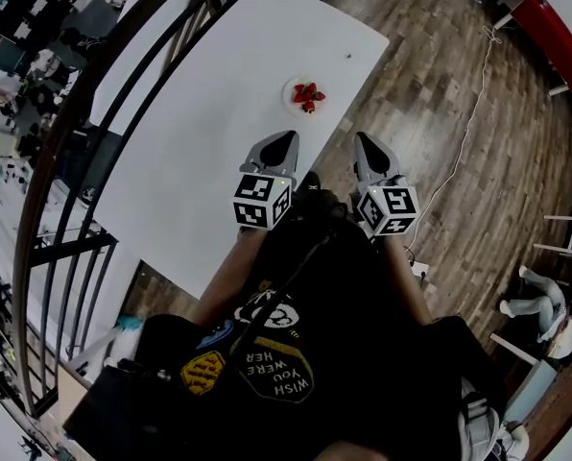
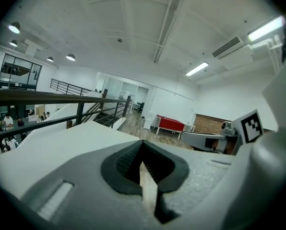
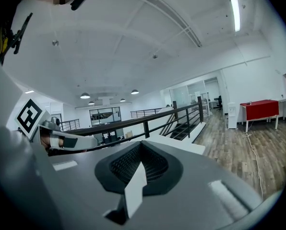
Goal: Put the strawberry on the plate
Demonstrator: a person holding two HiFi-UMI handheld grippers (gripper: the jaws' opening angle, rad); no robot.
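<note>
2 handheld grippers, both idle. left gripper: jaws shut tight, nothing btwn them. its own view aims up at the ceiling and across the room, no task item in it. right gripper: jaws closed pad to pad, also empty, same upward aim. both are held close to the person's torso by the near edge of the white table. the right one seems to hang over the wood floor rather than the tabletop.

1 small plate, on the far half of the table near its right edge, well ahead of both grippers. strawberries: a red cluster lying on the plate already, prob. 2 or 3 pcs, too small to count for sure. no berry seen loose on the table.

step, as judged: no reach or carry in hand. fruit looks placed, so the task reads as done, w/ nothing left to pick up. next move, if a berry is still wanted: bring 1 gripper fwd and down toward the plate, open the jaws first, then grip softly since the fruit bruises. risk: nudging the light plate toward the close table edge.
</note>
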